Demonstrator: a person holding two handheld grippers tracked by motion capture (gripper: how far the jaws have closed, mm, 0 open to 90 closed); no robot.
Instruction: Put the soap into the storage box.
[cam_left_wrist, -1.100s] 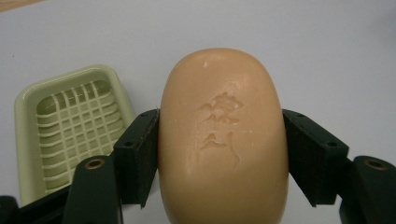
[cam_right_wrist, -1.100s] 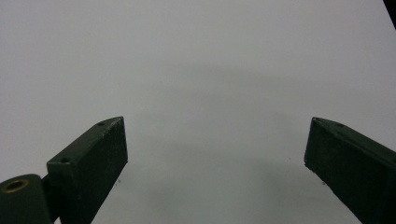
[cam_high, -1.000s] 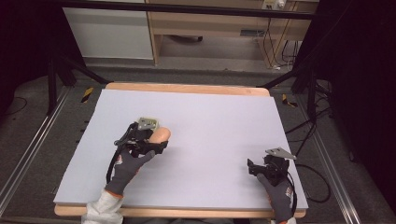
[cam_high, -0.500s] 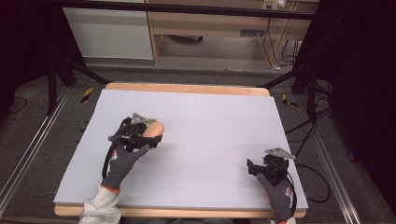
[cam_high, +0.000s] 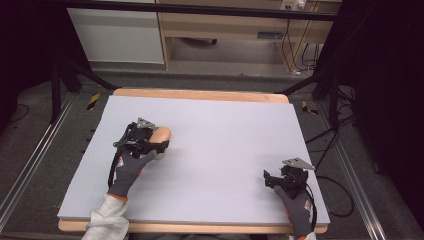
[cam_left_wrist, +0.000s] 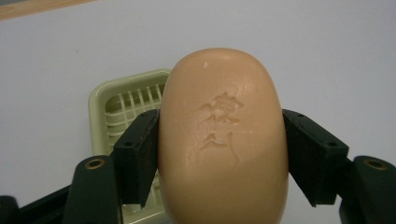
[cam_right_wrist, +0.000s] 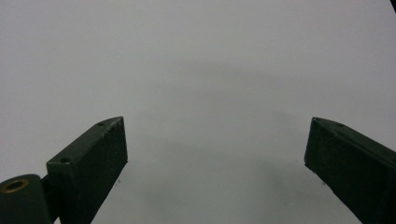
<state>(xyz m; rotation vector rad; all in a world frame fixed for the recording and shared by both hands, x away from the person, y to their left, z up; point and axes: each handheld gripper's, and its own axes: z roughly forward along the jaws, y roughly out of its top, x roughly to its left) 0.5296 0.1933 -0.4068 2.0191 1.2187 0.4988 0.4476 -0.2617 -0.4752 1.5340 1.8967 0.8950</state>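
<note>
The left gripper (cam_left_wrist: 222, 154) pinches a tan soap bar (cam_left_wrist: 223, 140) above a green soap dish (cam_left_wrist: 119, 102). The right gripper (cam_right_wrist: 215, 163) has its 2 fingers spread over the worktop (cam_high: 225, 130).

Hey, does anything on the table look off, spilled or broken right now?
Nothing stands out. The soap bar is whole and clamped squarely in the left gripper above the pale green soap dish, which looks intact. The right gripper is open over the bare table.

The table (cam_high: 225, 150) is evenly bright, the room around it dark. All pictures are soft; faint shadows at 6 o'clock.
</note>
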